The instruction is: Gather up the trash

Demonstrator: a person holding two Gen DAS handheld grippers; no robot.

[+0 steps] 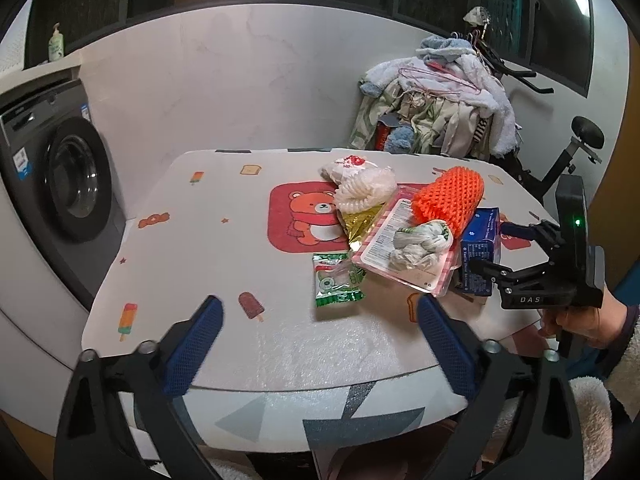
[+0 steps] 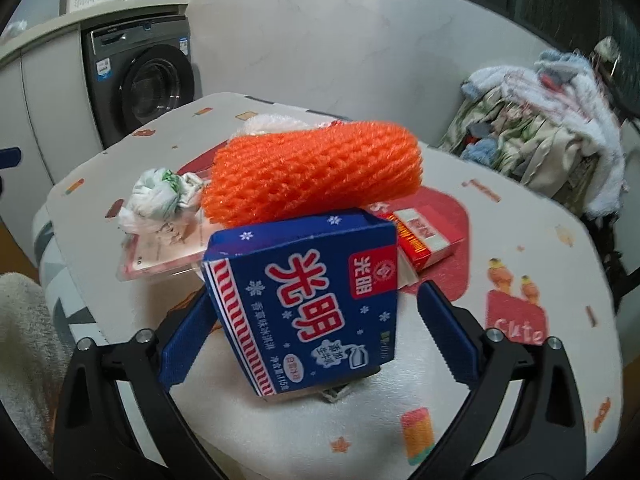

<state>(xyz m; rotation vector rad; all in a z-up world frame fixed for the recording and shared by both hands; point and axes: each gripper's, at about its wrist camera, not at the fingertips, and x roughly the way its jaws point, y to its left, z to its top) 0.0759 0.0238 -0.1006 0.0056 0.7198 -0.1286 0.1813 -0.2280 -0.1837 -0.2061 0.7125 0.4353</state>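
The table (image 1: 224,216), covered with a cartoon-print cloth, is cut off at its near edge by both grippers' black frames, and the laundry heap (image 1: 436,96) behind it is blurred in the right wrist view. The trash pile sits right of the table's middle: the orange foam net (image 2: 316,170) is seen resting on the blue carton (image 2: 316,300), whose base is hidden, and a knotted plastic bag (image 1: 420,246) lies on a pink tray (image 1: 394,240) partly covered by it. The right gripper (image 2: 320,334) is spread with the carton between its pads, contact not discernible; the left gripper (image 1: 320,344) is spread and empty, short of the green wrapper (image 1: 338,280).
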